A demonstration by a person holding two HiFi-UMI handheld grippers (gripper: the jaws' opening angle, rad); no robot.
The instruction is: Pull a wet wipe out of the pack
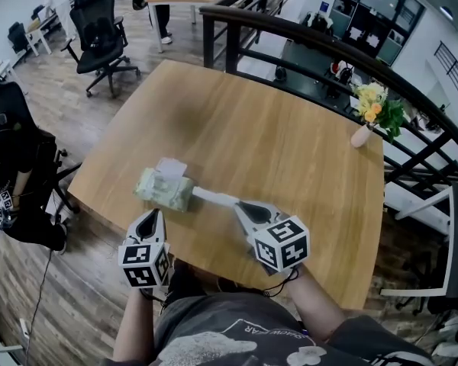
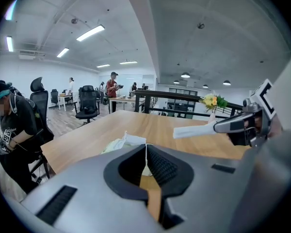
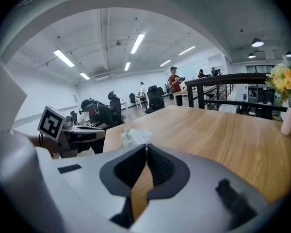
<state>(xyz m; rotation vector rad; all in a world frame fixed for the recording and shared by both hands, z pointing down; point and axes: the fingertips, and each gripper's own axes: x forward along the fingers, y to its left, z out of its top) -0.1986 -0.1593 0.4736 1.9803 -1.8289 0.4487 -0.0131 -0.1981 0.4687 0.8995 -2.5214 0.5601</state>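
Note:
The pale green wet wipe pack [image 1: 164, 188] lies on the wooden table [image 1: 275, 136] with its white lid flap [image 1: 170, 168] up. A white wipe [image 1: 214, 197] stretches from the pack's right side to my right gripper [image 1: 239, 205], which is shut on it. In the left gripper view the wipe [image 2: 194, 129] sticks out sideways from the right gripper [image 2: 218, 126], above the table. I cannot tell if its far end is still in the pack. My left gripper [image 1: 149, 216] is shut, empty, just short of the pack [image 2: 123, 143]. In the right gripper view the pack [image 3: 133, 136] lies beyond the shut jaws.
A small vase of flowers [image 1: 370, 113] stands at the table's far right corner, by a dark railing [image 1: 305, 33]. A person in black [image 1: 8, 174] sits left of the table. Office chairs [image 1: 99, 33] stand on the floor beyond it.

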